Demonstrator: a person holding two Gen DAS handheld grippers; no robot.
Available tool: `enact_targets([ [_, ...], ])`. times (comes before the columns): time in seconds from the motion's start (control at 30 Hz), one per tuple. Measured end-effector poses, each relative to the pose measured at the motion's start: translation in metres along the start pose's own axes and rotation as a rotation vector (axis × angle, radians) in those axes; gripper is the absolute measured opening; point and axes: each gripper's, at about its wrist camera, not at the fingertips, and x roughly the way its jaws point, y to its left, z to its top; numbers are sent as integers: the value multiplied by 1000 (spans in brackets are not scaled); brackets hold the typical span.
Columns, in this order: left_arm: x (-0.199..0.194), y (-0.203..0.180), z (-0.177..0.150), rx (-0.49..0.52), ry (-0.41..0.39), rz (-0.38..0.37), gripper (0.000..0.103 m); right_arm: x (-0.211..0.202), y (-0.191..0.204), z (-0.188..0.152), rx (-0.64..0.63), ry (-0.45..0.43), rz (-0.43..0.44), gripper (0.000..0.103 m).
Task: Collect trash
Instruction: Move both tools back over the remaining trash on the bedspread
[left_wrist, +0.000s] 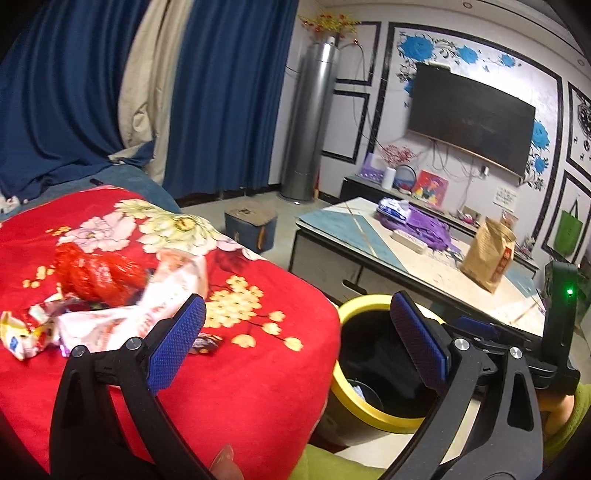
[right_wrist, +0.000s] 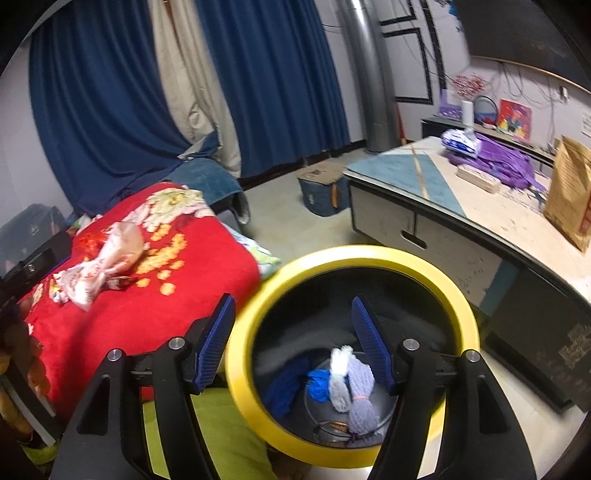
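Observation:
A black bin with a yellow rim (left_wrist: 369, 415) stands on the floor beside a red flowered blanket (left_wrist: 240, 387). My left gripper (left_wrist: 297, 299) is open wide and empty, spanning the blanket's edge and the bin. On the blanket lie a red plastic bag (left_wrist: 96, 273), a white printed wrapper (left_wrist: 147, 314), a crumpled wrapper (left_wrist: 22, 332) and a small dark candy wrapper (left_wrist: 205, 343). My right gripper (right_wrist: 291, 301) hangs open above the bin (right_wrist: 369, 254) with nothing between its jaws. Inside the bin lie a white and lilac yarn bundle (right_wrist: 354, 391) and a blue scrap (right_wrist: 317, 380).
A low table (left_wrist: 332, 221) stands behind the bin, with a purple bag (left_wrist: 428, 221) and a brown paper bag (left_wrist: 487, 254) on it. A blue box (left_wrist: 251, 225) sits on the floor by blue curtains (left_wrist: 229, 92). A lime-green sleeve (right_wrist: 221, 435) shows below.

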Motion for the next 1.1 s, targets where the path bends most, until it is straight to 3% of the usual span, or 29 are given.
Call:
enact_targets([
  [0.73,-46,75,13,-134,-104,208,92,11,132,39,-203,-37,253,66],
  [1.1,-66,128,9,-239,-106,314,92,37,183,59,-233,-39,321,69],
])
